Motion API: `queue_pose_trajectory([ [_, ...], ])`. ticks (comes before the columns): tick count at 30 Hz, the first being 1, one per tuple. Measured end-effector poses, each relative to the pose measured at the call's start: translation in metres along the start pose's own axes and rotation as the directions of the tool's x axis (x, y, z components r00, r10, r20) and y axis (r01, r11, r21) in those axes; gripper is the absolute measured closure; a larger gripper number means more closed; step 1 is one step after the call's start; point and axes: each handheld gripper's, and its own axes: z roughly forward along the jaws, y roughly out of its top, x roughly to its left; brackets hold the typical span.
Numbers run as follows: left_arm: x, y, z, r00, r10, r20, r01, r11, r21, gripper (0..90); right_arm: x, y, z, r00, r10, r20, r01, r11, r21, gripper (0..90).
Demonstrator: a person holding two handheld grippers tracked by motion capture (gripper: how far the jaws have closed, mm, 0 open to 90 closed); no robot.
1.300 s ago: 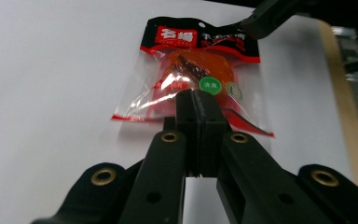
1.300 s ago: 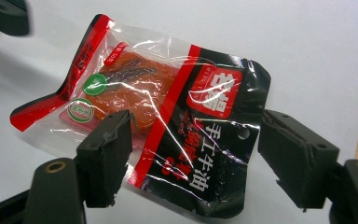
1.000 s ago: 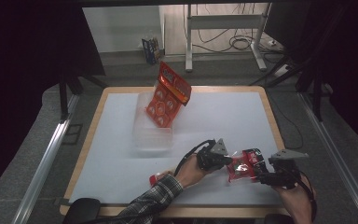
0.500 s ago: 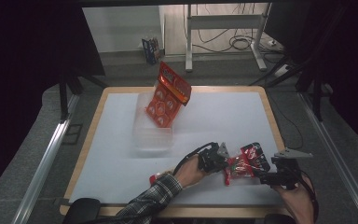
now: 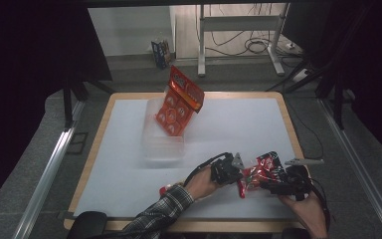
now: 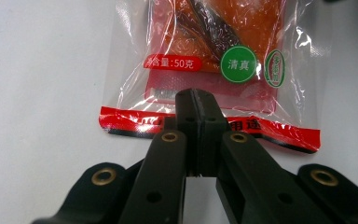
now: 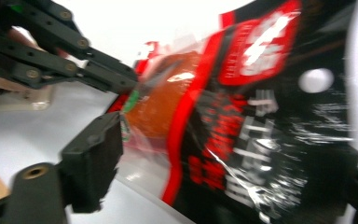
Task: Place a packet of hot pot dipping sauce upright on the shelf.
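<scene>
High view – packet: a small red and black snack packet (image 5: 259,172) sits near the front edge of the white table (image 5: 119,149), stretched between the two grippers.
High view – left gripper: the left gripper (image 5: 235,169) meets the packet's left end; the packet runs off to its right.
High view – right gripper: the right gripper (image 5: 278,183) takes the packet's right end, so the packet lies to its left. Both hands are equally close, one at each end.
High view – long axis: roughly left to right across the table, tilted a little.
High view – rest: a clear plastic tray (image 5: 164,144) stands well apart toward the middle, with a larger red bag (image 5: 178,102) leaning up from it.

Left gripper view – grip: the black jaws stand pressed together on the packet's red sealed edge (image 6: 261,130), clamped on it.
Left gripper view – material: thin, glossy, crinkled clear film over an orange filling, with a round green label (image 6: 237,64); flat and rectangular.

Right gripper view – grip: the packet (image 7: 242,116) lies between the jaws, which have just been closing in; the picture is blurred, so whether the pads (image 7: 95,158) press on the film I cannot tell.
Right gripper view – texture: shiny black and red print with creases and a punched hang hole (image 7: 315,80).
Right gripper view – other hand: the left gripper (image 7: 126,81) pinches the far end.
</scene>
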Motion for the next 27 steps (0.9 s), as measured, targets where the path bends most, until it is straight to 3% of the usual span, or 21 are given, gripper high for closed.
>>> queue_pose_trajectory([
  [4, 0.000, 0.000, 0.000, 1.0000, 0.002, -0.002, -0.002, 1.0000, 0.001, 90.0, 0.006, 0.006, 0.007, 0.9990, 0.007, -0.045, -0.006, 1.0000, 0.004, 27.6],
  [7, -0.002, 0.001, 0.000, 1.0000, 0.006, -0.008, -0.006, 1.0000, 0.005, 90.0, 0.010, 0.011, 0.010, 0.9961, 0.001, -0.088, -0.003, 0.9998, -0.019, 39.9],
  [10, -0.001, -0.001, -0.002, 1.0000, 0.004, -0.007, -0.004, 1.0000, 0.006, 90.0, 0.019, 0.016, 0.013, 0.9961, -0.069, -0.055, 0.068, 0.9975, -0.020, 53.0],
  [14, 0.000, -0.004, -0.007, 1.0000, 0.002, -0.002, -0.002, 1.0000, 0.007, 88.4, 0.026, 0.022, 0.013, 0.9947, -0.080, -0.064, 0.077, 0.9960, -0.046, 63.8],
  [16, 0.001, -0.006, -0.012, 1.0000, 0.001, -0.007, -0.001, 1.0000, -0.002, 81.4, 0.028, 0.024, 0.010, 0.9932, -0.073, -0.090, 0.066, 0.9948, -0.077, 69.5],
  [20, 0.001, -0.011, -0.021, 0.9998, 0.005, -0.017, -0.005, 0.9993, -0.036, 73.0, 0.033, 0.028, 0.003, 0.9939, -0.102, -0.040, 0.098, 0.9900, -0.102, 70.2],
  [23, 0.001, -0.016, -0.029, 0.9999, -0.004, -0.013, 0.003, 0.9972, -0.074, 64.4, 0.033, 0.029, 0.001, 0.9936, -0.099, -0.055, 0.093, 0.9903, -0.103, 70.4],
  [27, -0.001, -0.022, -0.040, 0.9998, -0.005, -0.018, 0.003, 0.9935, -0.114, 51.2, 0.036, 0.033, -0.001, 0.9897, -0.137, -0.042, 0.133, 0.9865, -0.096, 70.4],
])
